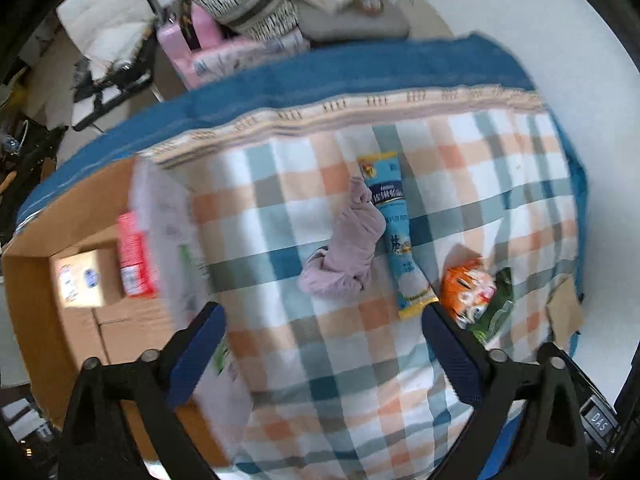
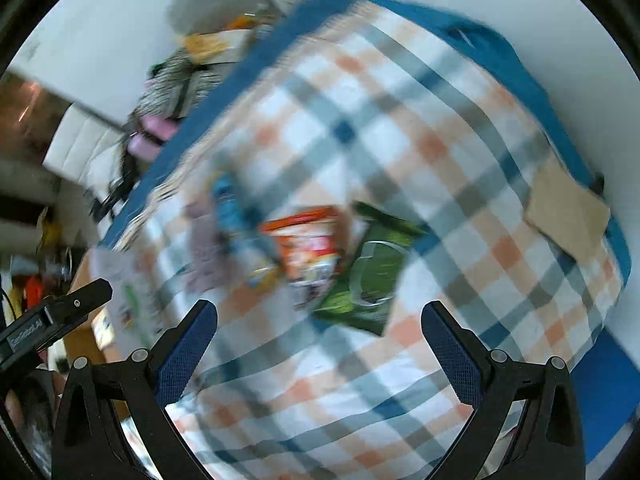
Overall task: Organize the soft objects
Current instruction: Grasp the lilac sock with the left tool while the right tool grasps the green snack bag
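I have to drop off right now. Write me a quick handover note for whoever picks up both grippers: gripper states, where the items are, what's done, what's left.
Left gripper: open, empty, above the plaid cloth.
Right gripper: open, empty, above the same cloth; its view is motion-blurred.
On the cloth: pink fabric bundle touching the long blue packet; orange snack bag and green bag side by side to the right.
Cardboard box at the left edge holds a red packet and a white plastic package at its rim.
Done: possibly those two boxed.
Left: probably the four on the cloth; the pink bundle looks nearest the left gripper.
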`<state>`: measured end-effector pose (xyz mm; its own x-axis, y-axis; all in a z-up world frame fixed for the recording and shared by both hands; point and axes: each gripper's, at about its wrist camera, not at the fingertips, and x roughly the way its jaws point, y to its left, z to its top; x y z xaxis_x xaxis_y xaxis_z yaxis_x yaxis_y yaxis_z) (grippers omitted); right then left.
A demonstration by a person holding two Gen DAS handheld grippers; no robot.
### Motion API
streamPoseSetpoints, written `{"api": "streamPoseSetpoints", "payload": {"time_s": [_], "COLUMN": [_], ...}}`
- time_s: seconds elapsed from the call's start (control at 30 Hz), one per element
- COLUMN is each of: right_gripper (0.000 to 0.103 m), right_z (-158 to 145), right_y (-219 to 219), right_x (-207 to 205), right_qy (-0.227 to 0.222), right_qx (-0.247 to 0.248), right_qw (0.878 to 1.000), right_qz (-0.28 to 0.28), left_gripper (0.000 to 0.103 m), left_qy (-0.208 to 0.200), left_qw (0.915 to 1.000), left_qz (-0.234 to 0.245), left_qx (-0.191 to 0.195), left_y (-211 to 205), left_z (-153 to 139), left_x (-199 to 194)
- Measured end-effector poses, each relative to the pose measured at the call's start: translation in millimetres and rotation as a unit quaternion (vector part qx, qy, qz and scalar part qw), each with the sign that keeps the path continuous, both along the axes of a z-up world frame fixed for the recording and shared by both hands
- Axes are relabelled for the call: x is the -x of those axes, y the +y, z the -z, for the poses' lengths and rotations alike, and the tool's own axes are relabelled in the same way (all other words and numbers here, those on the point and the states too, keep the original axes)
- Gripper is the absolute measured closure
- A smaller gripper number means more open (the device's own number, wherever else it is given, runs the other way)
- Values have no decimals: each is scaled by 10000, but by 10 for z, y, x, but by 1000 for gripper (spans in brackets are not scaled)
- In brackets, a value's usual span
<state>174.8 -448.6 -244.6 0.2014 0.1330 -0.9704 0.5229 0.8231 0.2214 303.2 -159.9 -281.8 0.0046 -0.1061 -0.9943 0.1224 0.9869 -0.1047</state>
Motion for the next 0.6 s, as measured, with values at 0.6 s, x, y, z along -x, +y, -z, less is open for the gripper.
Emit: {"api": "streamPoseSetpoints", "payload": {"time_s": [0.6], "right_gripper": [18], "right_z": [1304], "right_y": [-388], "right_x": [-11], "right_qy": [678], "right_qx": [-935], "right_qw": [9915], "right_qz": [596], "left_gripper": [17], "left_qy": [1016], "left_qw": [9943], "left_qz": [203], "left_qx": [-236], "left_y": [-363], "left_z": [1280], "left_x": [-272]}}
